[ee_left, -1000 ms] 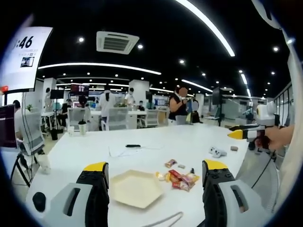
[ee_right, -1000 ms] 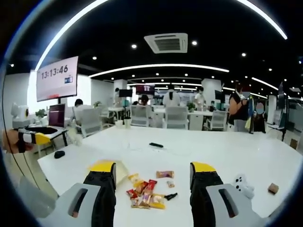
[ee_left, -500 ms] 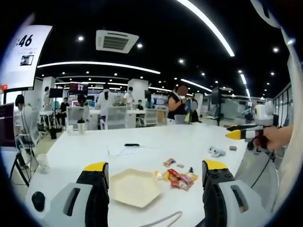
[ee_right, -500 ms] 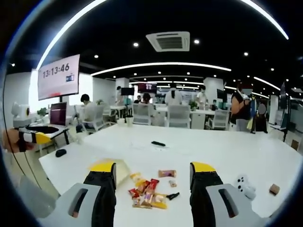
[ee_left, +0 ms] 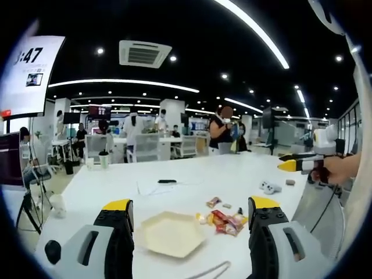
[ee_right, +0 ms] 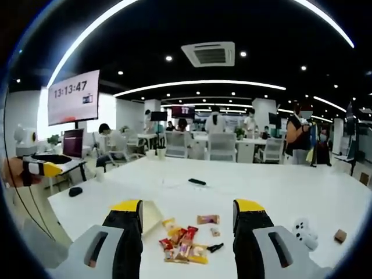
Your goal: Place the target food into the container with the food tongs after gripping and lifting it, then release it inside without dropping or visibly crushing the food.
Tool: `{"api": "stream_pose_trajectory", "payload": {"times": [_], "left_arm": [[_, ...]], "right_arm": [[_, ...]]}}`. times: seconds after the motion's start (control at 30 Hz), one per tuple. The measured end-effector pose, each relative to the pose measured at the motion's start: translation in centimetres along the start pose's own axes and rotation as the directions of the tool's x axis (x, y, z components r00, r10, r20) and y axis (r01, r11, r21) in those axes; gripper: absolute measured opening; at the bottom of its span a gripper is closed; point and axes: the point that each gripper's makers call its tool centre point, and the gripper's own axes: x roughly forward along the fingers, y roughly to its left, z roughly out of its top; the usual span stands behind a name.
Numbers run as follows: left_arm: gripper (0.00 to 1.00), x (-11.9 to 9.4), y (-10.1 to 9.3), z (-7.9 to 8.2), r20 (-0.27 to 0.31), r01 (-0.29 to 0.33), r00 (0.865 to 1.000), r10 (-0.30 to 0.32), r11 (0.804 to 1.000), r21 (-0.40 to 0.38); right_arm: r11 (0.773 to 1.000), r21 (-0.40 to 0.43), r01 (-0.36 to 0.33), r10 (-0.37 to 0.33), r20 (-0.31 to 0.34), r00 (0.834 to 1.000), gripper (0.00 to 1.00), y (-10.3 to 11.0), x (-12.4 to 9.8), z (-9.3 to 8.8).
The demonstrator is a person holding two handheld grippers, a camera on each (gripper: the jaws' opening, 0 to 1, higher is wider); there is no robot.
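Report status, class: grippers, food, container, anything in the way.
Both grippers open, raised above the table. Snack pile untouched beside the plate. Path clear.

Left gripper (ee_left: 189,216) and right gripper (ee_right: 187,215) level, jaws spread wide, nothing between them.

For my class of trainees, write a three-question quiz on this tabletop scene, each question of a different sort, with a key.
1. True or false: the left gripper is shut on a snack.
2. The snack packets lie on: A) the hexagonal plate B) the white table C) a chair
3. Fill in: in the left gripper view, the hexagonal plate lies to the ____ of the snack packets.

Key: 1 false, it is open and empty; 2 B, the white table; 3 left.
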Motion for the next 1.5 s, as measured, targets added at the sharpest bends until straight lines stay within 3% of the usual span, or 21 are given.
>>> {"api": "stream_pose_trajectory", "payload": {"times": [0.43,0.7,0.8,1.0,1.23,1.4,1.5], "left_arm": [[0.79,-1.2,-0.7,-1.2,-0.018,-0.003,1.0,0.003,1.0,-0.018],[0.8,-1.3,-0.7,-1.0,-0.013,-0.014,1.0,0.013,0.999,-0.029],[0.8,-1.4,-0.7,-1.0,-0.011,-0.016,1.0,0.016,0.999,-0.043],[0.8,-1.6,-0.4,-1.2,-0.016,-0.028,1.0,0.027,0.999,-0.044],[0.8,-1.8,-0.2,-1.6,-0.029,-0.048,0.999,0.046,0.998,-0.041],[0.8,-2.0,0.1,-1.6,-0.031,-0.058,0.998,0.057,0.997,-0.04],[0.8,-2.2,0.3,-1.7,-0.036,-0.066,0.997,0.065,0.997,-0.037]], "right_arm": [[1.0,-0.012,-0.026,0.026,-0.033,0.999,0.61,0.9,-0.1,-0.8],[0.996,0.008,-0.091,0.092,-0.085,0.992,0.52,2.4,1.1,-1.7],[0.991,-0.042,-0.124,0.121,-0.07,0.99,0.4,2.9,1.4,-1.6],[0.988,-0.033,-0.153,0.149,-0.107,0.983,0.41,3.7,2.1,-2.6],[0.956,-0.133,-0.263,0.242,-0.153,0.958,0.38,6.4,3.2,-3.2],[0.95,-0.119,-0.29,0.268,-0.174,0.948,0.36,7.2,4.3,-4.0],[0.92,-0.186,-0.345,0.298,-0.24,0.924,0.29,8.1,4.6,-5.6]]}}
